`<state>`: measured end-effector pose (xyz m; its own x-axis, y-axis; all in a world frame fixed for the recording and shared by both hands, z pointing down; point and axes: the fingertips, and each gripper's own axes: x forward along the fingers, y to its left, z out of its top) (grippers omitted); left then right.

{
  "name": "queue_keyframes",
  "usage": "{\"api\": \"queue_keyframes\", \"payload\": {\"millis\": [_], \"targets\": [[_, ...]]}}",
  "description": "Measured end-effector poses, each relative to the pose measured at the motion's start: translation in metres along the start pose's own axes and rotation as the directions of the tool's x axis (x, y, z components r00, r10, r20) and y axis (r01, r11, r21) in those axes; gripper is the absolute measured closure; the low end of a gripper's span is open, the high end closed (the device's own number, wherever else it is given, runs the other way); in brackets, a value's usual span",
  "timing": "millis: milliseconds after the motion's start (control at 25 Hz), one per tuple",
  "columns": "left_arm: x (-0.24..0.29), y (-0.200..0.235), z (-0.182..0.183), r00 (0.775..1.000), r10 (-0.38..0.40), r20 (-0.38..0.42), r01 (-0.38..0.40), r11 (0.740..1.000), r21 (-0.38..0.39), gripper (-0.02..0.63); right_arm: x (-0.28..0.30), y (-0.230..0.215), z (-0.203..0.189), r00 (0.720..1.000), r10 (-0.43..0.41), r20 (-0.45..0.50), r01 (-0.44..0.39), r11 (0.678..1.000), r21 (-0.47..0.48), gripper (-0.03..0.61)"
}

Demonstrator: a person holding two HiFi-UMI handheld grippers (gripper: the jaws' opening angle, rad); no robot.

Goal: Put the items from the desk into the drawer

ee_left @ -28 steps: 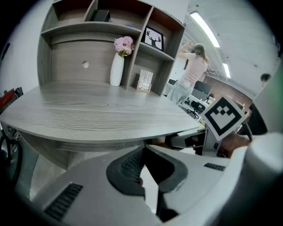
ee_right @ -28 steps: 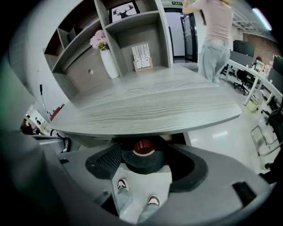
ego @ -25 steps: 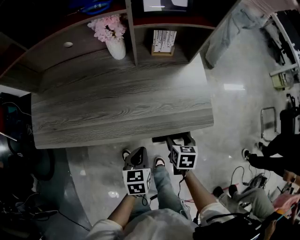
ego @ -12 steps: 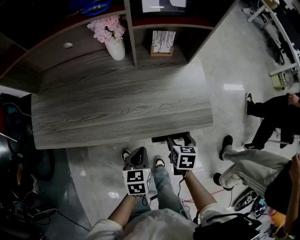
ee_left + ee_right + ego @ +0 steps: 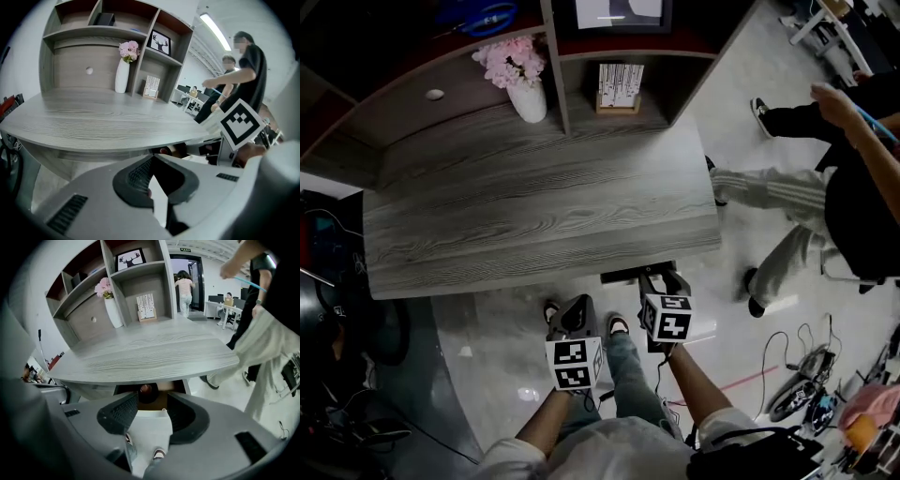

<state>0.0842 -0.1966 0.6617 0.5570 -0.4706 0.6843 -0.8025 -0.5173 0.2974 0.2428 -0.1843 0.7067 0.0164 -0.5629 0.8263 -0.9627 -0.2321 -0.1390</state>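
Note:
The grey wood desk (image 5: 534, 216) fills the middle of the head view. Under its front edge a dark drawer (image 5: 628, 275) sticks out a little. My right gripper (image 5: 664, 279) points at it; its jaws have just been closing and still stand apart. In the right gripper view, the brown drawer front (image 5: 157, 399) lies just past the right gripper (image 5: 152, 404) tips, and only trousers and a shoe show between the pads. My left gripper (image 5: 574, 314) hangs over the floor in front of the desk. The left gripper (image 5: 152, 159) tips meet, holding nothing.
A white vase of pink flowers (image 5: 528, 94) and a small printed box (image 5: 619, 89) stand in the shelf unit at the desk's back. A person (image 5: 825, 187) walks on the floor close to the desk's right end. My own legs are below the grippers.
Both grippers stay where they were. The person on the right has walked up along the desk's right end, from the lower right to beside its far corner.

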Motion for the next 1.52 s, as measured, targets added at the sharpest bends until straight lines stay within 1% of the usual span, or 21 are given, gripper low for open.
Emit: {"api": "queue_keyframes", "payload": {"millis": [280,400,720,1040,1320,1520], "targets": [[-0.009,-0.006,0.004,1.0,-0.001,0.014,0.0,1.0,0.013,0.606,-0.016,-0.002,0.006,1.0,-0.019,0.025,0.019,1.0,0.008,0.525],[-0.014,-0.011,0.008,1.0,-0.004,0.021,0.004,1.0,0.023,0.606,-0.023,-0.005,0.008,0.999,-0.024,0.044,0.024,1.0,0.003,0.554],[-0.028,-0.028,0.016,0.999,-0.018,0.043,0.016,0.998,0.053,0.606,-0.047,-0.009,0.012,0.996,-0.026,0.082,0.024,0.999,0.028,0.575],[-0.045,-0.049,0.018,0.998,-0.028,0.059,0.023,0.996,0.081,0.606,-0.081,-0.014,0.001,0.995,-0.006,0.098,0.002,0.999,0.041,0.578],[-0.063,-0.062,0.029,0.995,-0.012,0.101,0.003,0.996,0.094,0.606,-0.113,-0.015,-0.002,0.99,0.018,0.141,-0.018,1.0,-0.002,0.578],[-0.078,-0.078,0.033,0.993,-0.022,0.118,0.009,0.994,0.109,0.606,-0.135,-0.019,-0.004,0.987,0.022,0.159,-0.025,1.0,0.014,0.578]]}}
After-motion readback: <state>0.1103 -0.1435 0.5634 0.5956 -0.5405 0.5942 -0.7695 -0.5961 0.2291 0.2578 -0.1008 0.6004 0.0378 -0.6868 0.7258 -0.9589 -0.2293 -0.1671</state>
